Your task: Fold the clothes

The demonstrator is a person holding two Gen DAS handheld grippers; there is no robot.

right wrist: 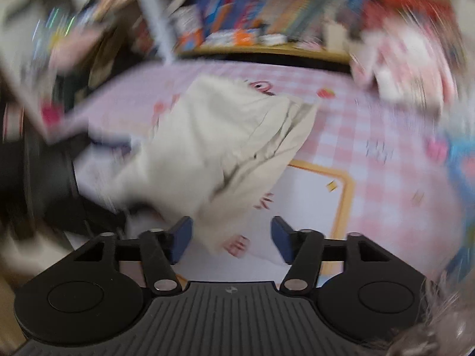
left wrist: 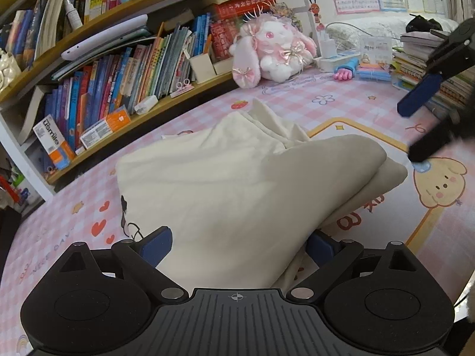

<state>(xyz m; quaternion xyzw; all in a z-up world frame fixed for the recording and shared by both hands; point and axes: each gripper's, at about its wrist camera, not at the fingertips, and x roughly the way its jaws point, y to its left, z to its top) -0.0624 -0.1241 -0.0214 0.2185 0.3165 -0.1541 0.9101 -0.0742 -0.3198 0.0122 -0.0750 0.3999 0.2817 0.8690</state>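
Cream garment (left wrist: pixel 225 178) lies half-folded on the pink bench mat (left wrist: pixel 341 101), below the bookshelf (left wrist: pixel 98 89). Left gripper (left wrist: pixel 237 246) straddles its near fold, jaws apart; right gripper (right wrist: pixel 231 237) apart, empty, beside its edge.

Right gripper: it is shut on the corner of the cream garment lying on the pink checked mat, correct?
Not quite. In the right wrist view the right gripper is open; its blue pads stand apart, pressing on nothing, with the corner of the cream garment loose between them. The garment does lie on the pink checked mat.
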